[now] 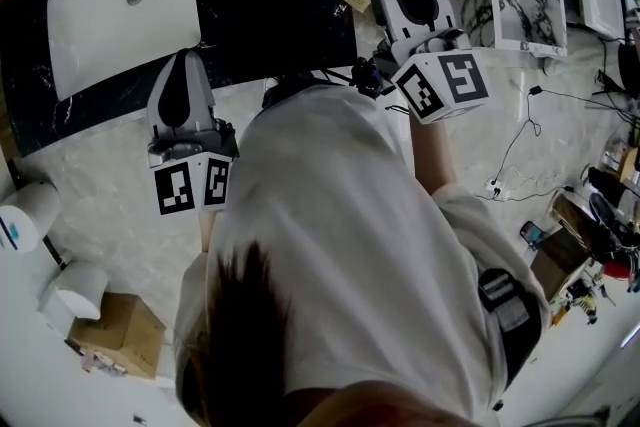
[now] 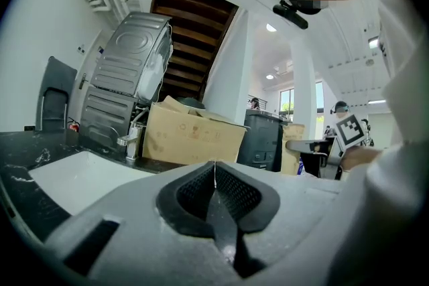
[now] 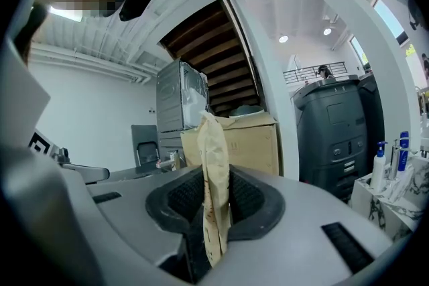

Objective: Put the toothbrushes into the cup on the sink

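Right of the sink (image 1: 100, 35), your right gripper (image 3: 214, 201) grasps a tan paper wrapper (image 3: 216, 157) upright, presumably to carry it clear, while your left gripper (image 2: 214, 184) has its fingers (image 2: 191, 192) clenched on nothing.

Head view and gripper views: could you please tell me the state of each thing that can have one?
left gripper: jaws shut, nothing between them.
right gripper: jaws shut on the tan paper packet.
tan paper packet: clamped, standing upright, crumpled.
sink: nothing shows in its basin.
cardboard box: top flaps open.
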The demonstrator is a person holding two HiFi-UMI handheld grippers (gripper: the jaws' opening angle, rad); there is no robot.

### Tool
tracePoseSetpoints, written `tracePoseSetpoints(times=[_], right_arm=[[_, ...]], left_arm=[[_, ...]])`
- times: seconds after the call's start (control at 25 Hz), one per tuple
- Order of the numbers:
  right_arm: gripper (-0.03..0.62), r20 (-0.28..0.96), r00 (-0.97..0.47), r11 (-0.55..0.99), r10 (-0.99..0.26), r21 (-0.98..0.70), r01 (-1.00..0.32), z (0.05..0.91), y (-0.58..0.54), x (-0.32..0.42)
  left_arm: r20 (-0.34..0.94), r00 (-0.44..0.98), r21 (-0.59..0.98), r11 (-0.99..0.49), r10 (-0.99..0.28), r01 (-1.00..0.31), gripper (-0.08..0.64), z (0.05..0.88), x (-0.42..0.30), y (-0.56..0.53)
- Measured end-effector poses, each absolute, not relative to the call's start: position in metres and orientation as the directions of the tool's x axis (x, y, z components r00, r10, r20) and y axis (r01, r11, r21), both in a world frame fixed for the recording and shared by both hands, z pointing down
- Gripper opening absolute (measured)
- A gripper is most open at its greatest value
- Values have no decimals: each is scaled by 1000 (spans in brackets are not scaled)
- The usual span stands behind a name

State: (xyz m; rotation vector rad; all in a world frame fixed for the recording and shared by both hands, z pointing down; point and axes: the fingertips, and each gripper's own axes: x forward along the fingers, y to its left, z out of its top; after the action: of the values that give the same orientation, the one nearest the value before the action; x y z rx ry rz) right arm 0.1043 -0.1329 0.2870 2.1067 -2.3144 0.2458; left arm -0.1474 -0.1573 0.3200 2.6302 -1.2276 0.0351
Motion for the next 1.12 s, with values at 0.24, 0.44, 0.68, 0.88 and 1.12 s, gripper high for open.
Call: tracePoseSetpoints(times=[0.24,0.44,0.68,0.88,1.12], right_arm=[[74,86,-124,112,-989,-129,-985,285,-147,126],[74,79,-141,129,-987,-138,-982,290,-150,145],[74,71,-153,141,-986,-143,-980,295,-152,160],[74,73,-135,122,-988,-159,-980,298,-149,173],[74,47,-119,110,-992,-161,-981,295,-150,178]], left_arm=[[122,631,183,-608,-766,-773,17,316,-126,-169],[118,626,174,-605,-771,-777,17,317,-106,-174],[115,623,173,-602,-774,-780,17,319,-85,-178],[119,629,165,-610,-768,-775,17,317,-73,-180],[120,635,155,-617,-763,-771,17,315,-71,-188]])
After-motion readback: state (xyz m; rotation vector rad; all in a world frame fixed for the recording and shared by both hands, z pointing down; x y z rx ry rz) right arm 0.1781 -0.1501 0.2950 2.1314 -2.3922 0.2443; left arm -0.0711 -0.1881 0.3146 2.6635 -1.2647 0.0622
